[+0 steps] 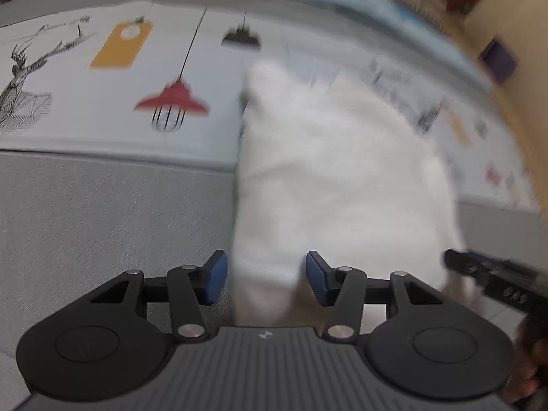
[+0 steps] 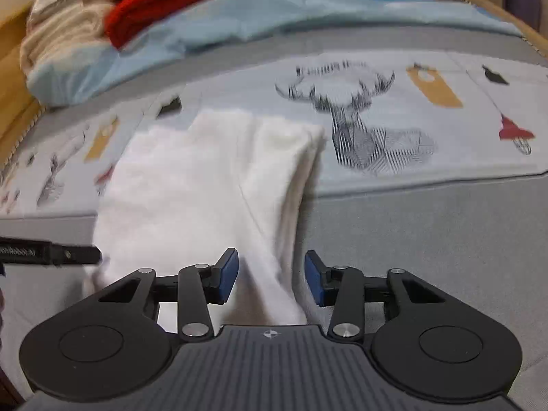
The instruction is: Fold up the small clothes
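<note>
A small white fluffy garment [image 1: 328,178] lies on the bed, stretched away from both grippers; it also shows in the right wrist view [image 2: 212,188]. My left gripper [image 1: 266,275] is open, its blue pads on either side of the garment's near left corner. My right gripper [image 2: 270,279] is open, with the garment's near right corner between its pads. The right gripper's finger shows at the right edge of the left view [image 1: 493,275], and the left gripper's finger at the left edge of the right view [image 2: 51,255].
The bed has a grey sheet [image 1: 102,226] and a printed cover with deer and lamps [image 2: 373,130]. A light blue blanket [image 2: 239,27] lies behind, with red [image 2: 178,3] and cream [image 2: 61,41] clothes piled at the far left. A wooden bed frame [image 1: 513,34] borders the bed.
</note>
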{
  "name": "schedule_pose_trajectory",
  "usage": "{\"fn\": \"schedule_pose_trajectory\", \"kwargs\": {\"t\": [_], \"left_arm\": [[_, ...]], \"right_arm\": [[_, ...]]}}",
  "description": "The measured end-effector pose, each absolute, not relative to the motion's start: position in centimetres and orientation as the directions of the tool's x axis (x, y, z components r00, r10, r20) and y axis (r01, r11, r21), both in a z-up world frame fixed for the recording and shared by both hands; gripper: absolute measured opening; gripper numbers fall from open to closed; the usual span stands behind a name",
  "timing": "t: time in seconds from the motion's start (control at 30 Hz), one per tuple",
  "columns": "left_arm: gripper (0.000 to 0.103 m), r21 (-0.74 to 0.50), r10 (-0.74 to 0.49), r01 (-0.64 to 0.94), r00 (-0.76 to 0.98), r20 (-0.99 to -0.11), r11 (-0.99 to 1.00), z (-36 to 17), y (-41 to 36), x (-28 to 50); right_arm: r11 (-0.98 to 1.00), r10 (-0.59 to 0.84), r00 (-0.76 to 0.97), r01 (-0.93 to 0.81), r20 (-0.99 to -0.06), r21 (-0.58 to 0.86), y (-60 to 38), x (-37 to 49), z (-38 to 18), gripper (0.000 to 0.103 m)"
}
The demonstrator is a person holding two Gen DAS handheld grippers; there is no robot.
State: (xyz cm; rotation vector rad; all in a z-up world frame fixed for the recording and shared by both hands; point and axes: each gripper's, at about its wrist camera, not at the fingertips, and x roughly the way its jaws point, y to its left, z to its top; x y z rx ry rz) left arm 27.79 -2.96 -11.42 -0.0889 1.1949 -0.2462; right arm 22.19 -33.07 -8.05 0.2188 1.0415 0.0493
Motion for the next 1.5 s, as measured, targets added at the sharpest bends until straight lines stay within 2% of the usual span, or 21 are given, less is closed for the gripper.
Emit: {"fn": "schedule_pose_trajectory", "kwargs": {"t": [0.07,0.13,0.23,0.3,0.4,0.5,0.67,0.73,0.77,0.93,1.07,1.5], "left_arm": [[0.06,-0.138,-0.195,0.203,0.293,-0.936,0.969,-12.7,-3.9,27.5],[0.061,-0.076,-0.152,0.231,0.334,-0.93,0.97,-11.9,-4.0,26.5],[0.061,0.004,-0.112,0.275,0.407,-0.907,0.961,-9.0,-4.0,24.6],[0.068,0.049,-0.099,0.291,0.472,-0.876,0.955,-6.4,-3.9,22.9],[0.085,0.038,-0.141,0.284,0.582,-0.801,0.958,-2.5,-3.0,19.1],[0.086,0.029,-0.156,0.248,0.692,-0.704,0.968,0.1,-2.8,14.5],[0.086,-0.038,-0.183,0.208,0.742,-0.645,0.977,1.7,-3.6,9.4],[0.091,-0.082,-0.207,0.2,0.757,-0.62,0.976,2.3,-3.4,8.1],[0.092,-0.106,-0.219,0.196,0.757,-0.616,0.975,2.4,-3.2,7.8],[0.102,-0.14,-0.187,0.127,0.752,-0.632,0.982,2.5,-2.2,6.7],[0.102,-0.149,-0.191,0.121,0.717,-0.671,0.981,1.8,-2.5,6.9],[0.102,-0.11,-0.185,0.151,0.706,-0.683,0.982,0.5,-4.0,6.9]], "right_arm": [[0.981,0.106,0.446,0.1,-0.889,0.167,-32.9,21.7,-8.7,0.049],[0.984,0.063,0.451,0.121,-0.89,0.131,-32.7,20.4,-7.9,0.049],[0.99,0.007,0.524,0.115,-0.852,0.078,-32.4,18.0,-4.6,0.049],[0.99,-0.006,0.603,0.114,-0.797,0.079,-32.4,15.8,-1.6,0.05],[0.99,-0.004,0.695,0.105,-0.719,0.097,-32.5,12.0,1.9,0.055],[0.987,-0.059,0.751,0.142,-0.658,0.073,-32.1,8.0,3.3,0.069],[0.971,-0.071,0.783,0.197,-0.617,0.139,-31.2,3.2,3.3,0.071],[0.967,-0.064,0.809,0.194,-0.584,0.163,-30.6,1.8,3.6,0.08],[0.968,-0.066,0.808,0.194,-0.586,0.158,-30.4,1.3,3.6,0.085],[0.979,-0.065,0.799,0.168,-0.597,0.118,-29.3,0.5,3.2,0.085],[0.984,-0.083,0.798,0.161,-0.597,0.079,-29.0,0.3,3.2,0.085],[0.993,-0.081,0.796,0.115,-0.599,0.018,-28.0,0.5,2.9,0.086]]}}
